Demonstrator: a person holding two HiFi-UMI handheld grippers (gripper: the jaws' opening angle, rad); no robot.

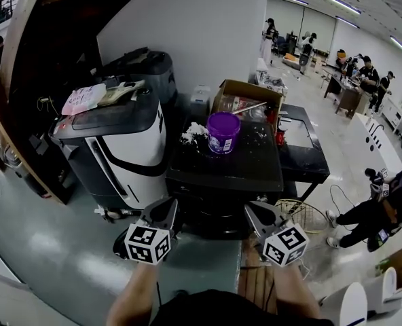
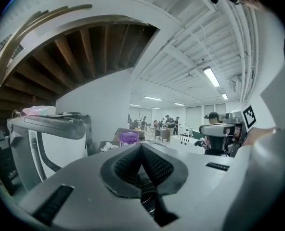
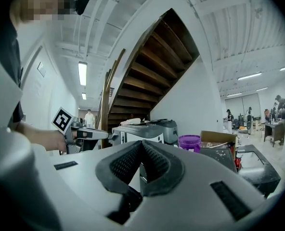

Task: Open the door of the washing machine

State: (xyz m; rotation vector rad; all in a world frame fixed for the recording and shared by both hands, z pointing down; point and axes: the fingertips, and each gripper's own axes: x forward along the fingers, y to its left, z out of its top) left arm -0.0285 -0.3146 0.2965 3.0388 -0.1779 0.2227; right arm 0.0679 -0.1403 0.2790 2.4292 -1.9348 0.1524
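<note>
Both forearms reach forward from the bottom of the head view, side by side and a little apart, each holding its tool about level and aimed at the same dark machine. The left gripper (image 1: pixel 167 209) sits at lower left with its marker cube (image 1: pixel 148 242) nearest the camera. The right gripper (image 1: pixel 254 212) mirrors it at lower right behind its own cube (image 1: pixel 285 244). In the left gripper view the ribbed pads (image 2: pixel 154 165) meet at a point with nothing caught between them. The right gripper view shows the same: jaws pressed together and empty. Neither tool touches the washing machine (image 1: pixel 221 178), which stands directly ahead of them, a black box-shaped unit between a white-and-black appliance (image 1: pixel 130 158) on its left and a low black table (image 1: pixel 299 145) on its right. Its flat top carries a purple bucket (image 1: pixel 223 132) near the back, with crumpled white material (image 1: pixel 194 133) just beside the bucket's left. An open cardboard box (image 1: pixel 245 97) is behind them. The machine's front face, which faces the person, is in deep shadow. Curved outlines show there, but the door's edge and handle cannot be made out clearly, and no gap shows along that front.
</note>
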